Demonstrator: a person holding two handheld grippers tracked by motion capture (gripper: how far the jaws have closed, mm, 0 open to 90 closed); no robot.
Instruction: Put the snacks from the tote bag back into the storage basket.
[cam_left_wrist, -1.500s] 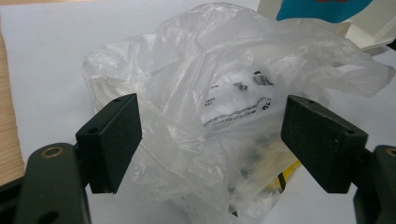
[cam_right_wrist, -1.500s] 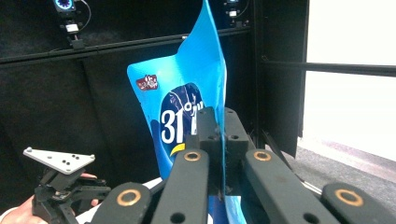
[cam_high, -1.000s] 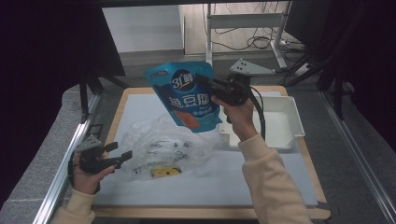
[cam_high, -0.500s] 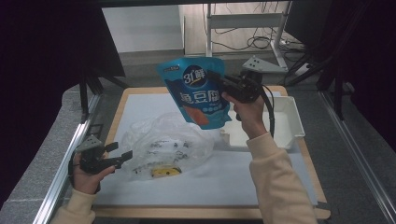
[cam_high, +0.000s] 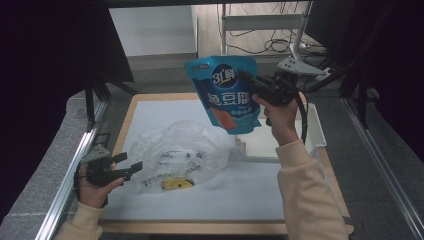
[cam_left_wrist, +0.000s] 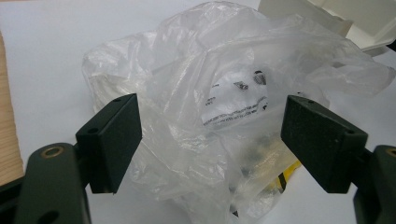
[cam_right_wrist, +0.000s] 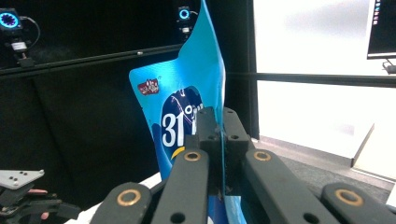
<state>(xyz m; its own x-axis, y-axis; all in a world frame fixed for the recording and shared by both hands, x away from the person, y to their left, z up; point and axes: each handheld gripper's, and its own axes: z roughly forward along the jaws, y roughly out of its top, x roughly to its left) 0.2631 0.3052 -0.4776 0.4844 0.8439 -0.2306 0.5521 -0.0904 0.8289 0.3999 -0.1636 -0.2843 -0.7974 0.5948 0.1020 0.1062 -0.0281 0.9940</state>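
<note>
High view, pouch: the blue snack pouch hangs in the air above the far part of the table, further toward the white tray than a second ago, when it hung over the bag.
High view, right gripper: the right gripper is clamped on the pouch's upper right edge, carried sideways by the raised hand.
High view, left gripper: the left gripper sits low at the near left, unmoved, jaws apart, pointing at the clear plastic bag.
Left gripper view: both jaws stand wide either side of the crumpled plastic bag, not pressing it; something yellow shows inside it.
Right gripper view: jaws pinched together on the pouch, its thin edge running up between them.
Meaning: the pouch is out of the bag and probably headed for the tray; release is still to come.
</note>
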